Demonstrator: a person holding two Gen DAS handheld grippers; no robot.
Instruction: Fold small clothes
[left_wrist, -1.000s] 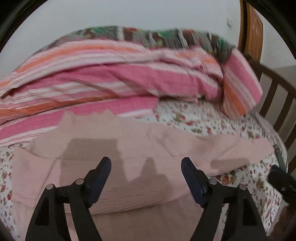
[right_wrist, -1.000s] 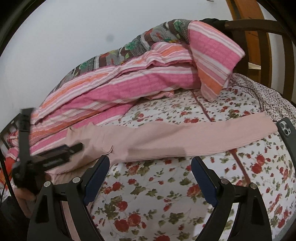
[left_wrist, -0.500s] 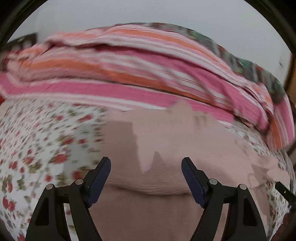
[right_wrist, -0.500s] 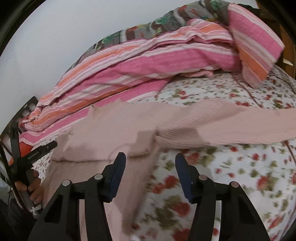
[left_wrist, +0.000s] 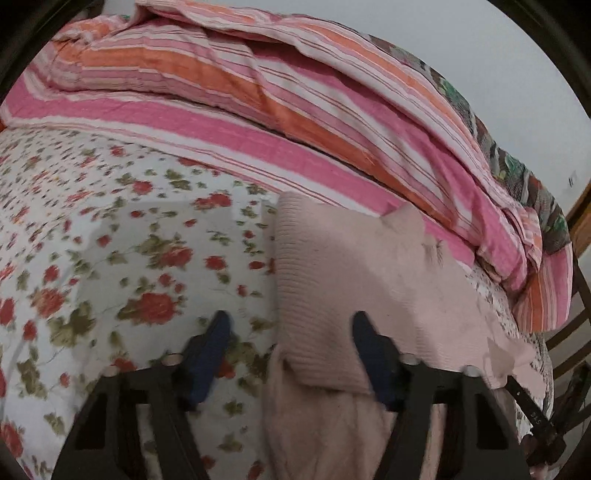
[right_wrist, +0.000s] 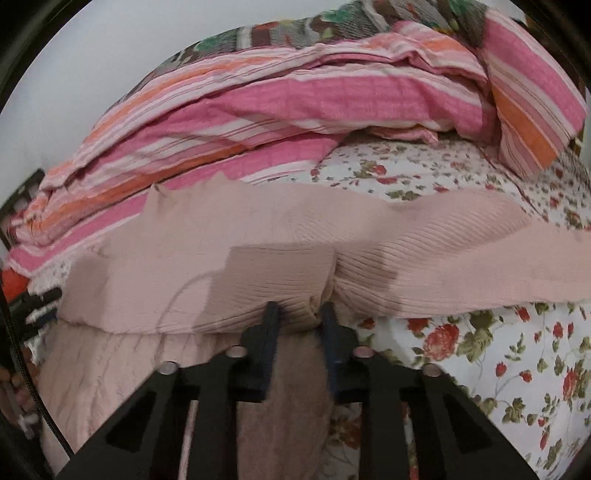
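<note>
As a pale pink ribbed knit top (right_wrist: 280, 251) lies spread across a bed with a red-rose floral sheet (right_wrist: 517, 350), we hold our right gripper (right_wrist: 297, 314) low at the garment's near edge, its two black fingers (right_wrist: 267, 332) drawn close together with a bunched fold of the knit caught between them, just where a sleeve (right_wrist: 480, 254) branches off to the right. The sleeve runs flat over the sheet toward the right edge of the right wrist view.

In the left wrist view, our left gripper (left_wrist: 288, 332) hovers over the top's other side with its blue-padded fingers (left_wrist: 207, 350) well apart: one pad sits above the bare floral sheet (left_wrist: 110, 240), the other above the pink knit (left_wrist: 351, 277), whose ribbed edge falls between them. We cannot tell whether either pad touches the fabric. The lower part of the garment hangs over the near edge of the bed.

Behind the top, a heaped pink, orange and white striped quilt (right_wrist: 295, 99) rests against the wall, its lower fold touching the garment's far edge. A dark patterned blanket (right_wrist: 295, 29) shows above the quilt, and wooden bed rails (left_wrist: 576, 295) appear at far right of the left wrist view.
</note>
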